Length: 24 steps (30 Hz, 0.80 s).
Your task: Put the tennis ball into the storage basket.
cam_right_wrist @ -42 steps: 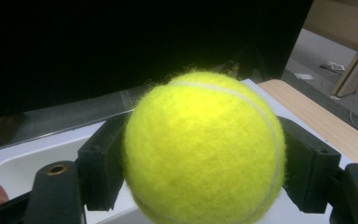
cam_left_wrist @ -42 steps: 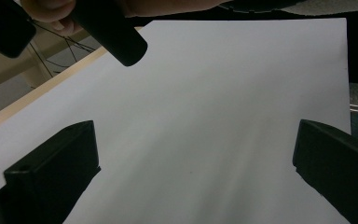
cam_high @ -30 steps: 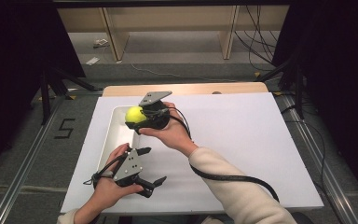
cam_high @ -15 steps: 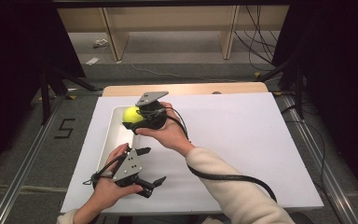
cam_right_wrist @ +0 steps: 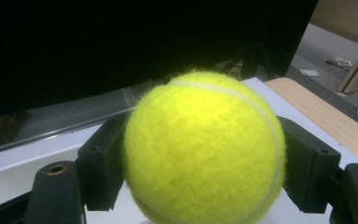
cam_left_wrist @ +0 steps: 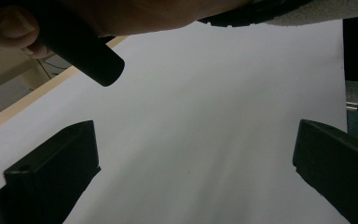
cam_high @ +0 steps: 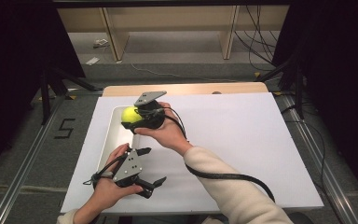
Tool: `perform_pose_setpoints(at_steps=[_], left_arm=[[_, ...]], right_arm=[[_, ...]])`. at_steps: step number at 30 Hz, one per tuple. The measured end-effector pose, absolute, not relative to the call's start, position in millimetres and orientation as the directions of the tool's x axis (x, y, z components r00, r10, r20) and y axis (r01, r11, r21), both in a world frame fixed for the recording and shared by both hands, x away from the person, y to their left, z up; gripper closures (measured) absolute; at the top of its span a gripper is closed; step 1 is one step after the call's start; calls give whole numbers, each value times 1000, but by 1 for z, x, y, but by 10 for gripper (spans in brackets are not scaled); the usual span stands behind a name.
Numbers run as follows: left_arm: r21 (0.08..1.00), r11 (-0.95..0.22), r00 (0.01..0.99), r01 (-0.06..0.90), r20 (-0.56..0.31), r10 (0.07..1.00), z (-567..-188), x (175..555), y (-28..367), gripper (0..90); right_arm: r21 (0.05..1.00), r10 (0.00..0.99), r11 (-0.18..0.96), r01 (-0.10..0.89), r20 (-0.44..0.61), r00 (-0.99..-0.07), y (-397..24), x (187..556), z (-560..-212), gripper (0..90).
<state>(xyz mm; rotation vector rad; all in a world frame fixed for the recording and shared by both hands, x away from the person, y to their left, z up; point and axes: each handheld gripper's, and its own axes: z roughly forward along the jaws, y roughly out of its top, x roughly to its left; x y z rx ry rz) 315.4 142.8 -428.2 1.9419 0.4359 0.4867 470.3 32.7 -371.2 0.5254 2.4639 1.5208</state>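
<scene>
A yellow-green tennis ball [cam_right_wrist: 204, 148] sits clamped between the two black jaws of the right gripper [cam_high: 137, 119], one jaw pressing each side of it. Seen along that gripper's own line of sight, the ball lies straight ahead and centred, with its white seam curving over the top. A ball has no long axis, so its turn in the grip makes no difference.

From above, the right gripper points away from the person and to their left, holding the ball above the far end of a shallow white tray [cam_high: 109, 144]. The tray floor lies below and just beyond the jaws. Whether the ball is clear of the tray or resting on it is hard to tell from this angle; it appears to be held a little above.

The left gripper [cam_high: 151, 165] is nearer the person, beside the near end of the tray, over the white board [cam_high: 261, 140] that covers the table. Its jaws are spread wide with nothing between them, and they face bare white surface.

The right hand [cam_high: 165, 133] is the one at the ball. If the ball is meant for the tray, the drop is straight down from the jaws.
</scene>
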Motion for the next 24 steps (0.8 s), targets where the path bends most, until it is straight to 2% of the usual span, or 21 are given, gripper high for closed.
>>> perform_pose_setpoints(at_steps=[24], left_arm=[[914, -398, 855, 80, 142, 499, -428, 315, 142, 0]], right_arm=[[890, 388, 413, 195, 22, -921, 40, 473, -371, 267]])
